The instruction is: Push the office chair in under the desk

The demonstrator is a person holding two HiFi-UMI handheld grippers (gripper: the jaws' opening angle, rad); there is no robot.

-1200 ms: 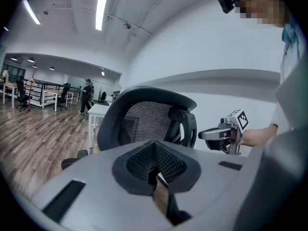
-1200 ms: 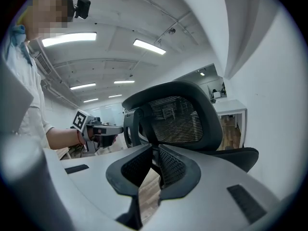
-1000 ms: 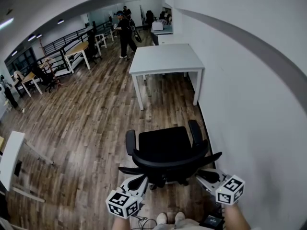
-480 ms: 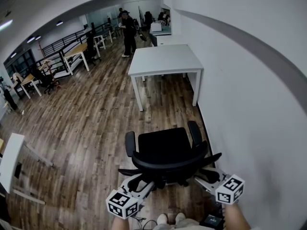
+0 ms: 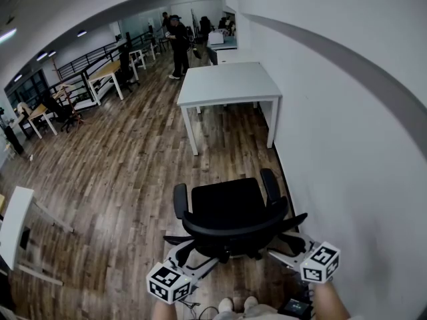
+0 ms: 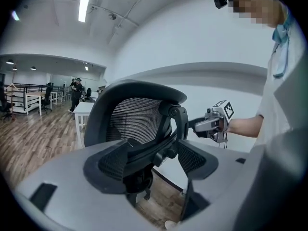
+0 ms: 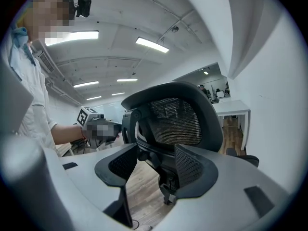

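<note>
Head view: office chair (image 5: 230,209) sits just ahead of both grippers, backrest (image 6: 139,119) toward them, well short of the desk (image 5: 230,82) further ahead. The left gripper (image 5: 201,255) and right gripper (image 5: 283,245) flank the backrest's lower frame. Both sets of jaws have just been opening and are now wide, with the frame between the pads, not clamped. Wall (image 5: 347,145) runs alongside the right gripper.

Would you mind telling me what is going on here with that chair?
A person stands behind the black office chair with tongs in each hand. The left tongs and the right tongs have just been opening. The frame of the chair's back lies between each pair, but the pads do not press on it. The chair stands on the wood floor, well short of the white desk by the wall, so it is not yet pushed under.
</note>
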